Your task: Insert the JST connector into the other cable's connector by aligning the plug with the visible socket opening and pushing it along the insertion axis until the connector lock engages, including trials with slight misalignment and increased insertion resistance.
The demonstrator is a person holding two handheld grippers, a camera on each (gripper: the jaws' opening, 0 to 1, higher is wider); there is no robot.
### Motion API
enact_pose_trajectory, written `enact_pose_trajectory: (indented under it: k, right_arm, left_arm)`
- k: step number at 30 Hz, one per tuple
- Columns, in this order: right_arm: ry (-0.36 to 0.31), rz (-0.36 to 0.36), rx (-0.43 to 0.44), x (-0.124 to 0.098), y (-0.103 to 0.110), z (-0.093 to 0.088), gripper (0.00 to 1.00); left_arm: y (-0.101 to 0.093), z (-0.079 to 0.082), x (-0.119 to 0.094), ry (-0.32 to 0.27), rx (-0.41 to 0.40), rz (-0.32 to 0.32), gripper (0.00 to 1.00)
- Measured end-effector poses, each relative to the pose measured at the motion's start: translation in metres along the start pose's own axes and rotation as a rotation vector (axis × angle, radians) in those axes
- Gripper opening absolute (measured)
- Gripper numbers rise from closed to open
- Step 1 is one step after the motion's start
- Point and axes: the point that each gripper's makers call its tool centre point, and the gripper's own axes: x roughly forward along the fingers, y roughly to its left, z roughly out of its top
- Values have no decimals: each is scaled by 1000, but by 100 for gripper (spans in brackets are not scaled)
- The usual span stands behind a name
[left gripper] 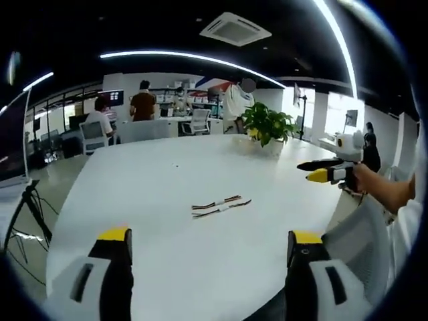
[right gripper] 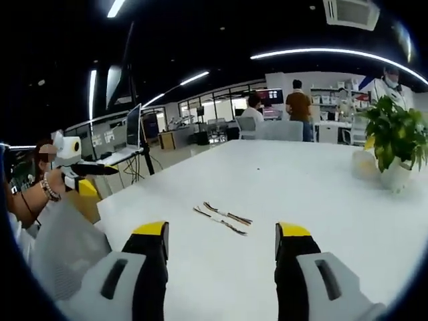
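Two thin cables lie side by side on the white table (left gripper: pixel 154 174), each ending in a small connector. They are the cables (left gripper: pixel 221 205) near mid-table in the left gripper view and the cables (right gripper: pixel 224 219) just ahead of the jaws in the right gripper view. My left gripper (left gripper: pixel 208 235) is open above the near table edge, short of the cables, with nothing between its jaws. My right gripper (right gripper: pixel 221 231) is also open and holds nothing. Each shows in the other's view, held in a hand off the table's side: right gripper (left gripper: pixel 306 171), left gripper (right gripper: pixel 100 179).
A potted green plant (left gripper: pixel 267 124) (right gripper: pixel 394 140) stands at the table's far side. A grey mesh chair back (left gripper: pixel 361 231) (right gripper: pixel 67 247) sits at the near edge. A tripod (left gripper: pixel 30 200) stands on the floor. People work at desks in the background.
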Motion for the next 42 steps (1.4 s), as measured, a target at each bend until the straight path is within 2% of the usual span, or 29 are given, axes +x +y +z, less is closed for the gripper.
enact_pose_trajectory:
  k: [4,7,9,12,16,19,23,29,33,36,38,42]
  right_arm:
    - [15,2,16,-6,9,-11,62]
    - [78,-12,-7,-8,12,-27,61]
    - [83,-23,-16,-9,14,-32,61]
    - [98,-9,3,-9,20,-40,61]
    - [129,-12,4,-9,22,-50,60]
    - [124,-34,-10,-12,18,-48,59]
    - [117,-48,25,-12,12,-50,58]
    - [142,-55,7,-9,10,-58,59]
    - [136,-61,13,-10,9,-58,59]
    - [147,-67,13,-9,8,-62,58]
    - [162,-68,1,-9,8,-65,58]
    - [162,-71,-2,-8,7,-65,58]
  left_arm:
    - [12,-15,-14,18,-21,36,95]
    - [20,-33,-22,46,-44,67,95]
    - [22,-38,-26,35,-64,78,95]
    - [19,-47,-26,33,-104,69,94]
    - [11,-61,-21,87,-70,56,94]
    - [14,-62,-21,90,-55,72,93]
    - [16,-67,-21,77,-100,69,92]
    - [18,-74,-19,89,-101,74,92]
    - [19,-79,-17,83,-107,82,92]
    - [15,-86,-14,112,-143,62,94]
    - [15,-80,-14,75,-140,60,95]
    - [16,-79,-14,54,-185,58,96]
